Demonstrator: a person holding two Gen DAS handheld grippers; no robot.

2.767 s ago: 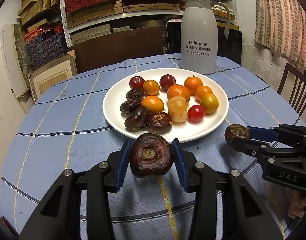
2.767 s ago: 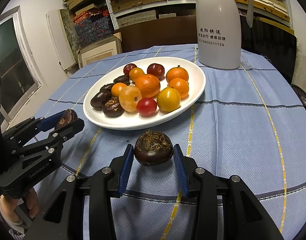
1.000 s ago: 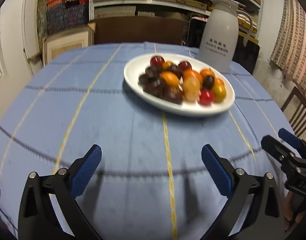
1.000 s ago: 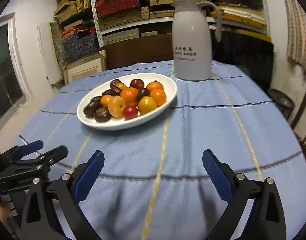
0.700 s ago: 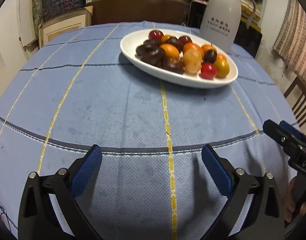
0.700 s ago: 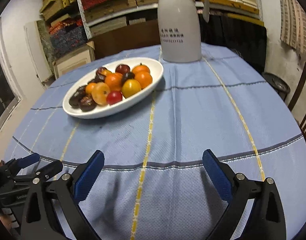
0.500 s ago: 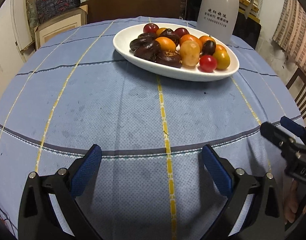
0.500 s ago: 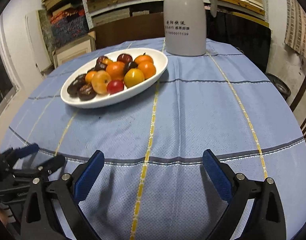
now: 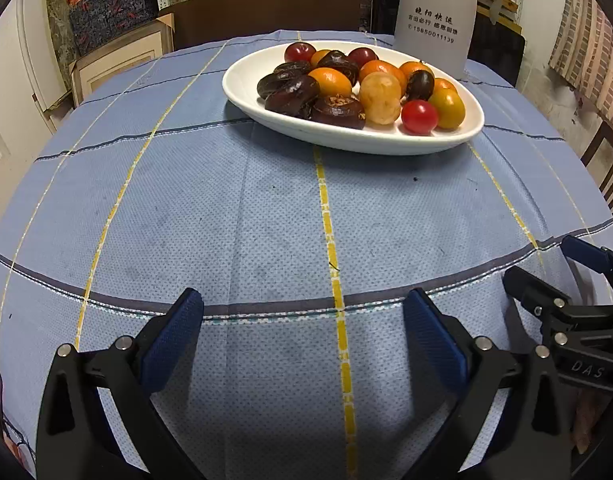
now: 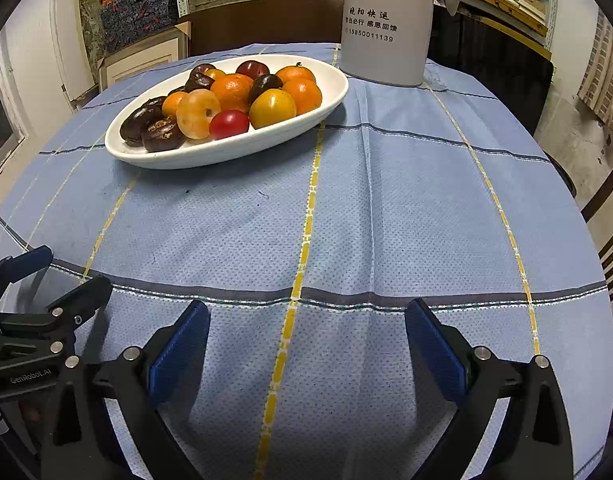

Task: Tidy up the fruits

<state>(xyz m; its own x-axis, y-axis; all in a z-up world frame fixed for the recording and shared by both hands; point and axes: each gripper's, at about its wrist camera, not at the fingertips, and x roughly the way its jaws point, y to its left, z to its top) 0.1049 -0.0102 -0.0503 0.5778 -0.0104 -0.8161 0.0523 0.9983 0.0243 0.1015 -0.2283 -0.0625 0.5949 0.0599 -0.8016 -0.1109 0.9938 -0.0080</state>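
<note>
A white oval plate (image 9: 462, 136) on the blue tablecloth holds several fruits: dark brown chestnuts (image 9: 338, 109), oranges (image 9: 329, 81), a red tomato (image 9: 419, 116) and a yellow fruit (image 9: 447, 108). The plate shows in the right wrist view (image 10: 226, 152) too. My left gripper (image 9: 302, 328) is open and empty, low over the near table edge. My right gripper (image 10: 308, 332) is open and empty beside it. Each gripper shows at the edge of the other's view: the right one (image 9: 562, 268) and the left one (image 10: 54, 276).
A tall white thermos jug (image 10: 386, 20) stands just behind the plate on the right. Shelves with boxes (image 9: 106, 16) and a dark chair back lie beyond the table. A wooden chair (image 10: 606, 216) stands at the right edge. The tablecloth (image 10: 386, 208) spans the table before the plate.
Both grippers held a dark chestnut 2.8 s ago; both are open and empty now, drawn back to the near table edge. The plate has gained dark chestnuts.
</note>
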